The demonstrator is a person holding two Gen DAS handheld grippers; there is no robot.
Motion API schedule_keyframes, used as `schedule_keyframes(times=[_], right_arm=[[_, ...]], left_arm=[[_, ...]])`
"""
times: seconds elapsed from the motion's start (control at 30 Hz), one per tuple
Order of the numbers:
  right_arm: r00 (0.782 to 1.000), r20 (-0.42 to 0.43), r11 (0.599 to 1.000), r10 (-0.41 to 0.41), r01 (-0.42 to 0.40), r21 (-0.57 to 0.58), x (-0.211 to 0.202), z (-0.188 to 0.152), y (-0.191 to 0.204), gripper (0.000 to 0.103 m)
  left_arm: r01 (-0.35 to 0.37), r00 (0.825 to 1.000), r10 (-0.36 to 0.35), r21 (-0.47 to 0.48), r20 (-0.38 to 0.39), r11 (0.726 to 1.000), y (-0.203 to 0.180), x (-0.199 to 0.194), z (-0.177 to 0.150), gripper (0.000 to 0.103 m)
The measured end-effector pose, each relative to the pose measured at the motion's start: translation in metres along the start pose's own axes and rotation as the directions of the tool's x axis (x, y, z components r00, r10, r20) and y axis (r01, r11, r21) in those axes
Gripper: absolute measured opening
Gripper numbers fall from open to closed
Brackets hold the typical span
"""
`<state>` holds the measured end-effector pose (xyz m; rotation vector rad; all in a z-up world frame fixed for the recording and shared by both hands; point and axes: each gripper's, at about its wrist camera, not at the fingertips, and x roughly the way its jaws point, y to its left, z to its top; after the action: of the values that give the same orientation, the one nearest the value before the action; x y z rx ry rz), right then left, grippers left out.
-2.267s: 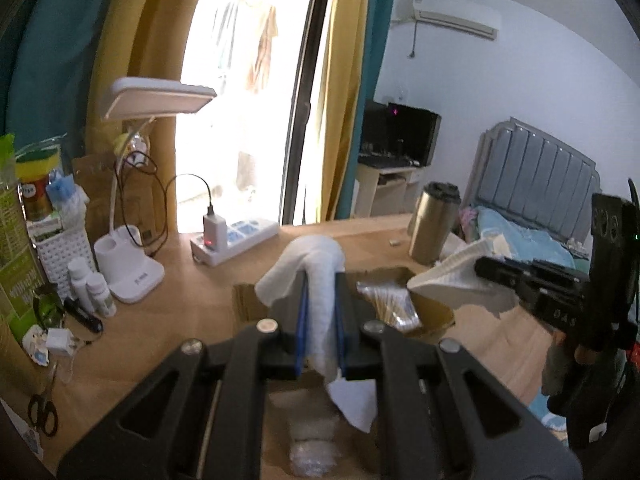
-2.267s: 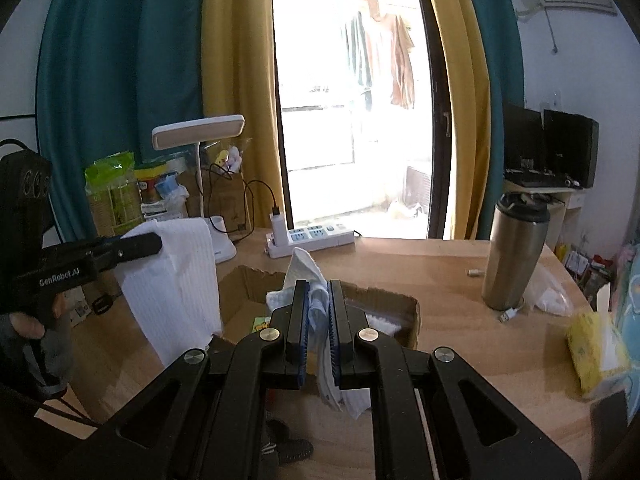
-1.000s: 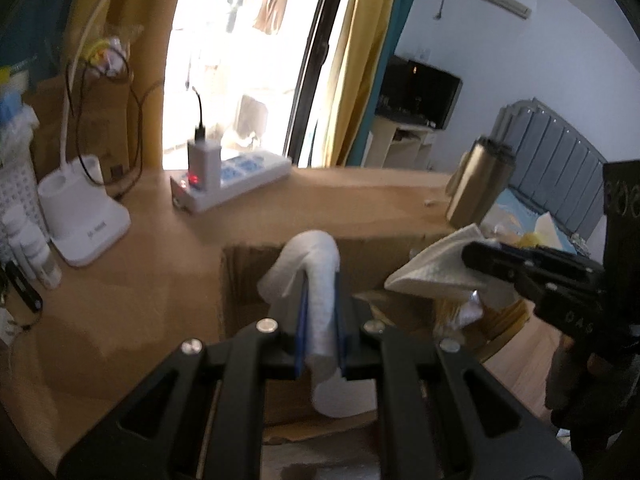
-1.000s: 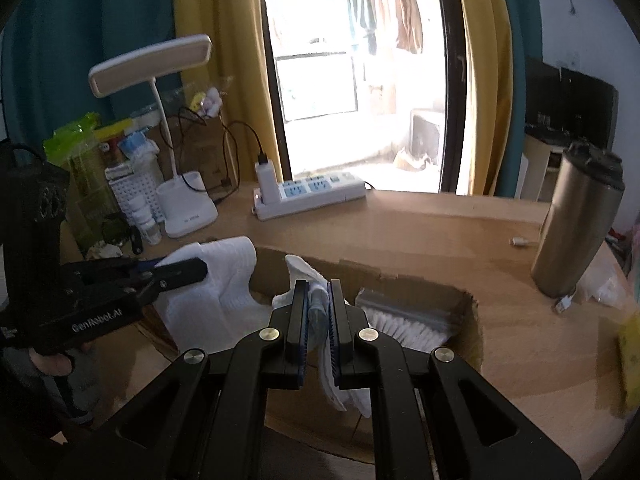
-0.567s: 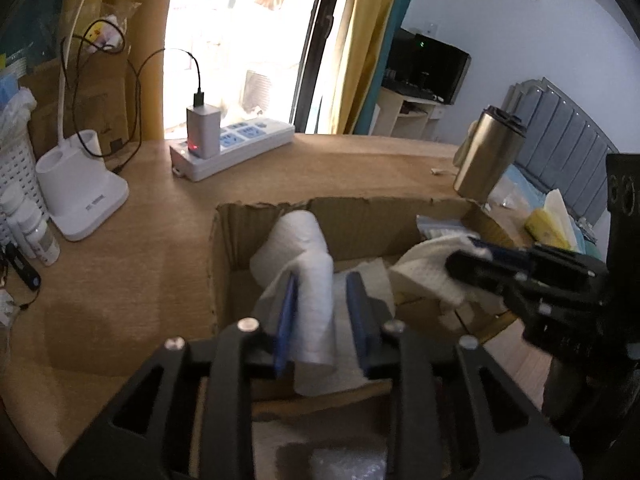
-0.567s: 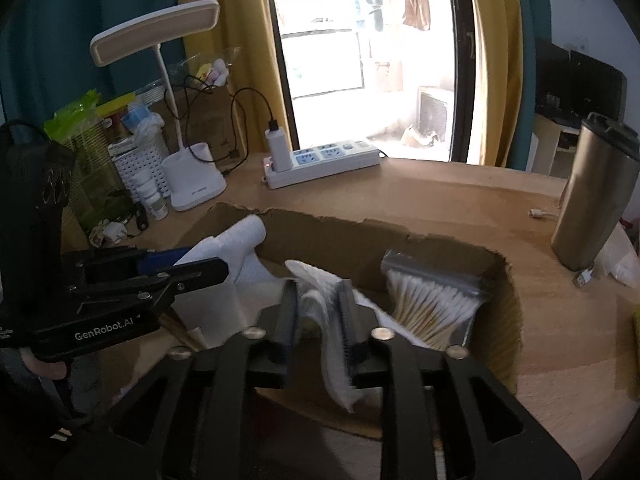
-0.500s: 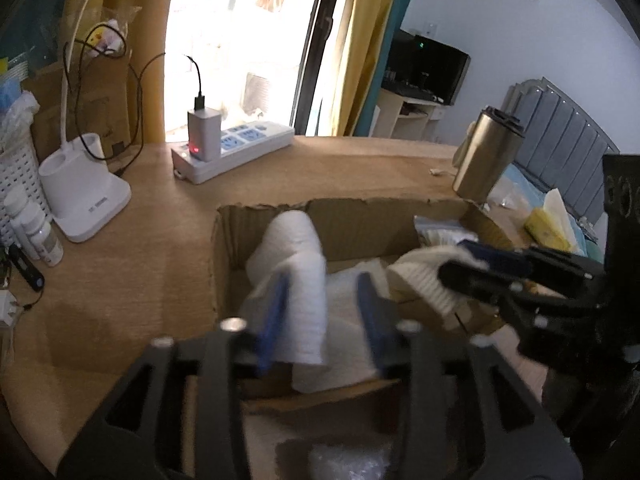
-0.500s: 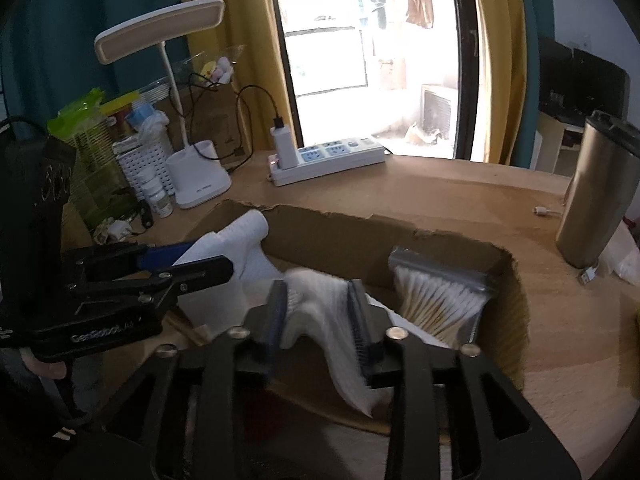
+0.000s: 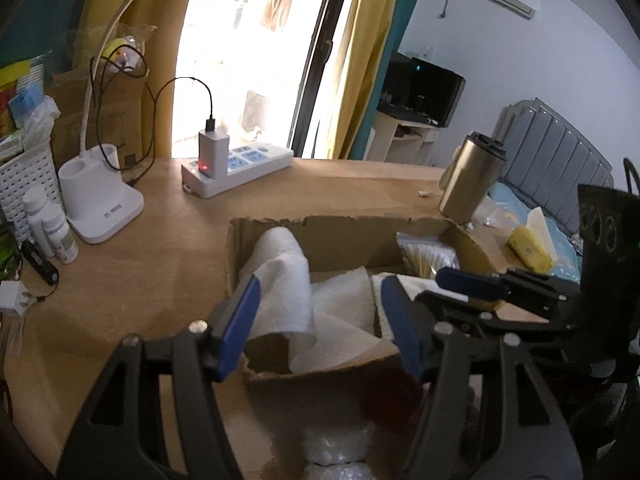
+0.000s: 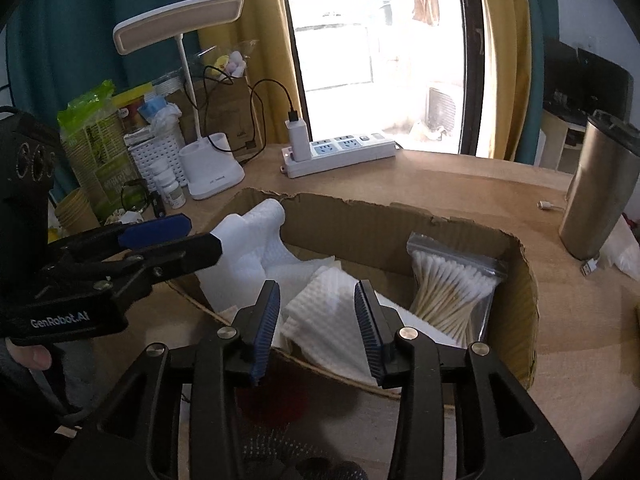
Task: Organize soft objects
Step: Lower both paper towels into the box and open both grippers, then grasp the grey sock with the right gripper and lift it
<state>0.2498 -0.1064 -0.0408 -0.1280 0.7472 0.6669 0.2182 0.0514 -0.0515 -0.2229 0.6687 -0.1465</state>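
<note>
An open cardboard box (image 9: 340, 232) (image 10: 360, 208) sits on the wooden desk. My left gripper (image 9: 320, 320) is open over the box's near left corner; a white paper towel (image 9: 284, 276) lies loose between its jaws, draped inside the box. My right gripper (image 10: 318, 316) is open over the box's near edge, with a white textured tissue (image 10: 324, 300) lying in the box between its jaws. A bag of cotton swabs (image 10: 456, 284) stands in the box's right end. Each gripper also shows in the other view: the right one (image 9: 472, 284), the left one (image 10: 160, 236).
A white desk lamp (image 10: 208, 172), power strip (image 10: 340, 152), small bottles (image 9: 52, 224) and a white basket (image 9: 24, 176) stand at the back left. A steel tumbler (image 10: 596, 192) stands right of the box. A yellow tissue pack (image 9: 528, 244) lies far right.
Both grippers lowered into the box and opened, letting go of the paper towel and the tissue, which now lie in the box.
</note>
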Motion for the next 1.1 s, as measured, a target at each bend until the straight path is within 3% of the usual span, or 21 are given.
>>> schedule_keyframes(times=[0.23, 0.47, 1.1], right_arm=[[1.0, 0.008, 1.0, -0.013, 0.013, 0.007, -0.007, -0.003, 0.001, 0.041], [0.999, 0.03, 1.0, -0.02, 0.02, 0.007, -0.018, -0.005, 0.005, 0.05], [0.996, 0.075, 0.999, -0.051, 0.049, 0.023, -0.055, -0.027, 0.012, 0.051]], left_arm=[[0.008, 1.0, -0.008, 0.004, 0.013, 1.0, -0.003, -0.009, -0.003, 0.065], [0.011, 0.999, -0.011, 0.012, 0.03, 1.0, -0.008, -0.02, -0.006, 0.065], [0.025, 0.998, -0.027, 0.028, 0.055, 0.999, -0.023, -0.05, -0.025, 0.065]])
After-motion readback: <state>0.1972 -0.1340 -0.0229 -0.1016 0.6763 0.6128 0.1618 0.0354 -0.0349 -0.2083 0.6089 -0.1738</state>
